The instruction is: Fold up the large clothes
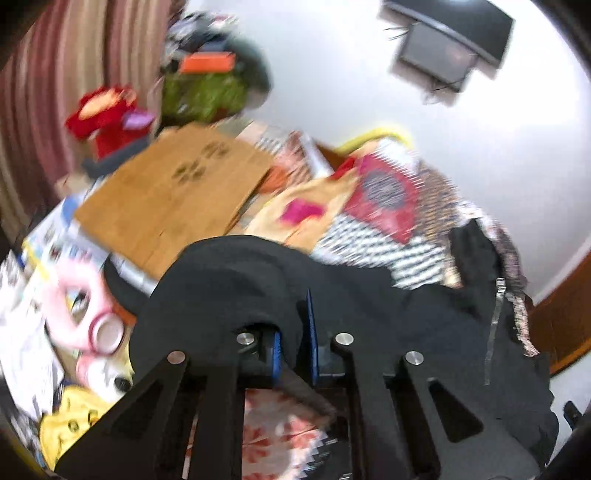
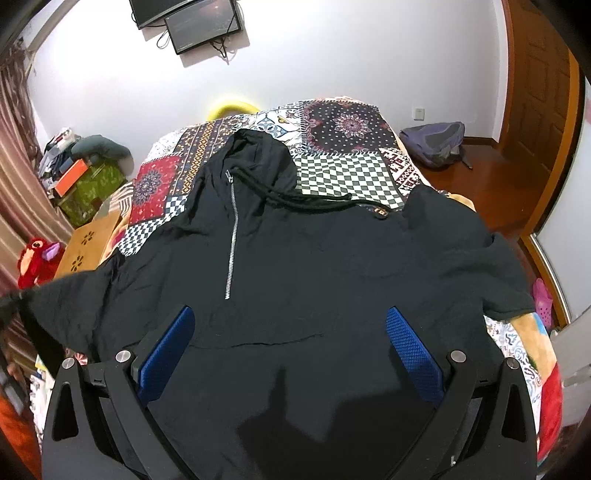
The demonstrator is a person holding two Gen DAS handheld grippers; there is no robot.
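Ahead of me, a patchwork bedspread (image 2: 343, 162) covers the bed, checkered and mandala panels side by side. On the white wall hang two dark screens (image 2: 199, 29). A red plush toy (image 2: 35, 258) sits at my left near a wooden board (image 2: 86, 240). A grey backpack (image 2: 434, 142) slumps on the floor beside a wooden door (image 2: 535, 110).

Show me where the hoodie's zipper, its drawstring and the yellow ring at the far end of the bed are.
zipper (image 2: 231, 236): right wrist view, middle of the silver teeth.
drawstring (image 2: 295, 201): right wrist view, on the cord across the checked quilt patch.
yellow ring (image 2: 232, 108): right wrist view, top of its curved rim.
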